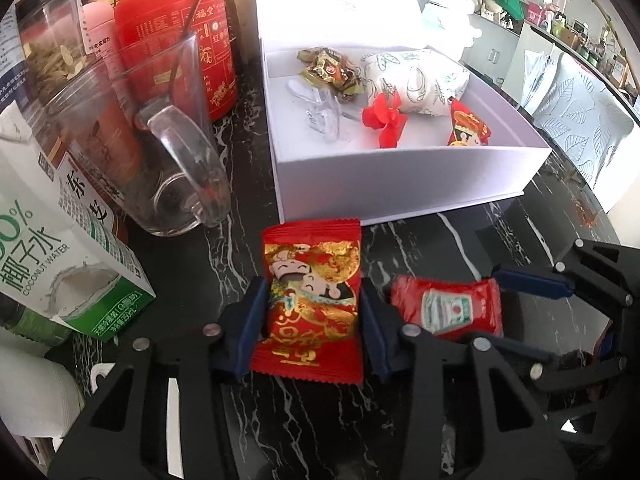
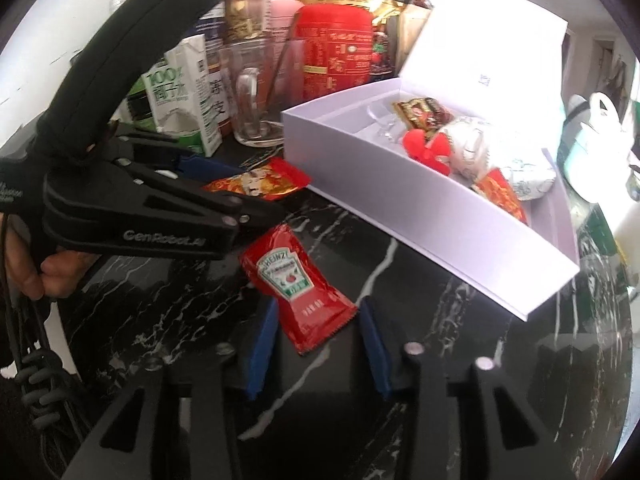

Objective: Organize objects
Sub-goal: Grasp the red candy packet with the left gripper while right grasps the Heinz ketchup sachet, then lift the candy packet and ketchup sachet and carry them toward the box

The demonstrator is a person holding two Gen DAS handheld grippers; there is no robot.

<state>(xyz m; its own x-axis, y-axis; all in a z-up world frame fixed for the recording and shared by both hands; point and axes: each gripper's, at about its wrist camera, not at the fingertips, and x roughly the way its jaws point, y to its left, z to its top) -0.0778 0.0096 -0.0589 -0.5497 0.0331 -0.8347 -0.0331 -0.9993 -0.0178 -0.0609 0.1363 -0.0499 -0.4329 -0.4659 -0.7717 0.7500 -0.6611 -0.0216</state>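
Several items are already held in the white box (image 1: 400, 184) at upper right; outside remain a red snack packet (image 1: 312, 300), straddled by the left gripper (image 1: 312, 312) (pads not visibly pressing), and a ketchup sachet (image 2: 298, 280), framed by the wide right gripper (image 2: 318, 344).

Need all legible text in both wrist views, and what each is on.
"HEINZ": red ketchup sachet on the black marble table.
"COCONUT WATER", "椰子水": white-and-green carton.
"100%": same carton, right wrist view.
"GenRobot.AI": side of the black left tool, seen from the right wrist.
Unreadable: gold print on the red candy packet, Chinese text on the red tin, faint mark inside the white box's lid.
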